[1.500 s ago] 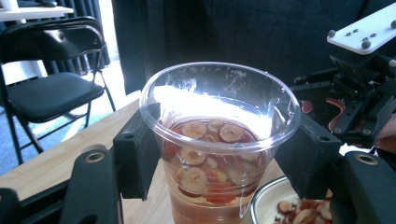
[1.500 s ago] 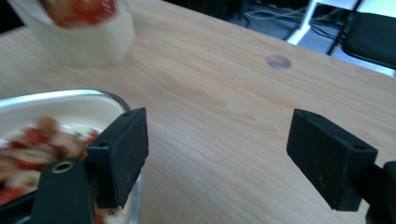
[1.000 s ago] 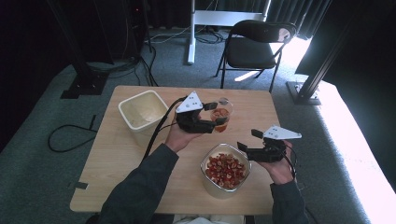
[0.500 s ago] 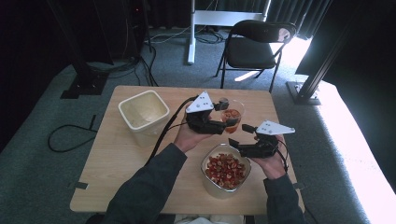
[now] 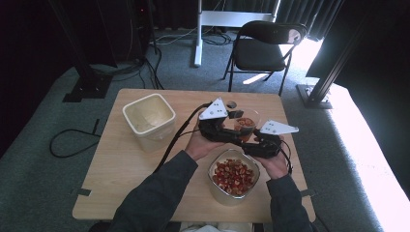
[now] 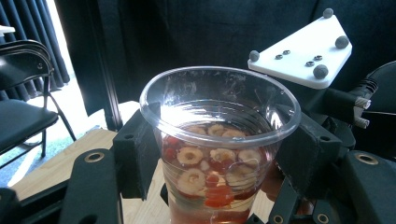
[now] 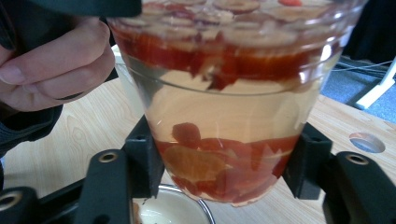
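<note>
Holding a clear plastic cup (image 5: 244,125) of liquid and red fruit slices upright above the wooden table (image 5: 121,164), clamped high near the rim by the left gripper (image 6: 219,158). Closing just now lower on the same cup, the right gripper (image 7: 224,172), pads pressed to both sides of the base. Axis vertical; both grippers touching it, left above, right below. Hanging just beyond the bowl of dried slices (image 5: 234,176), well apart from the empty white tub (image 5: 148,118). No readable labels or writing.
</note>
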The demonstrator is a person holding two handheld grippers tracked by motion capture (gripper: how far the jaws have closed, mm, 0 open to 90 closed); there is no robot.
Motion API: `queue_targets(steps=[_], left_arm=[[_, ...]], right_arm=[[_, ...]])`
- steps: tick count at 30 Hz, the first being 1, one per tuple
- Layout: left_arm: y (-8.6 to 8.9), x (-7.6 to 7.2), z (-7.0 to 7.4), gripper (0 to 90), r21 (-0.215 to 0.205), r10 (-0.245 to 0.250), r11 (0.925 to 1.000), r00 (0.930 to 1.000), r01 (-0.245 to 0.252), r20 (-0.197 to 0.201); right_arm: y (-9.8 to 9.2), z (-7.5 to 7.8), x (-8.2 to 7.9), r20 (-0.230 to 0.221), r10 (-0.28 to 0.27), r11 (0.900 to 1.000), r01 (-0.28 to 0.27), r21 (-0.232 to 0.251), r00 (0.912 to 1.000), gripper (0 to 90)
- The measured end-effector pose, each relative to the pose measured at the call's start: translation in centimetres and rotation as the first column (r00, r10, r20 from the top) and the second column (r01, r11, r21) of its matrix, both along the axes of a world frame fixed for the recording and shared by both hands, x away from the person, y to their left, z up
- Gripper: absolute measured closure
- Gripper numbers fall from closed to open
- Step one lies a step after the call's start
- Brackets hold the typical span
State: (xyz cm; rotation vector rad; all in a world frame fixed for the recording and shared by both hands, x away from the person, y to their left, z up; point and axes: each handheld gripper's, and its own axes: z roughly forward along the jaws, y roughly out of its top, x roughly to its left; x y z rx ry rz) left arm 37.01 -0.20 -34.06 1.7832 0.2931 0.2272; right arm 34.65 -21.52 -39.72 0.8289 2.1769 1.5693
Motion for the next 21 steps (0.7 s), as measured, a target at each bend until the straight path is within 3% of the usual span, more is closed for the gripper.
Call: queue_targets(steps=[9,21], left_arm=[[0.01,0.22,-0.07,29.6,-0.004,0.008,1.0,0.9998,-0.008,-0.02],[0.8,-0.07,-0.1,25.9,-0.006,0.031,0.9995,0.9995,-0.031,-0.008]], right_arm=[[-0.15,0.01,-0.22,0.013,-0.018,1.0,0.019,-0.011,0.9997,42.4],[-0.29,-0.44,-0.25,0.027,-0.042,0.999,0.042,-0.001,0.9987,43.0]])
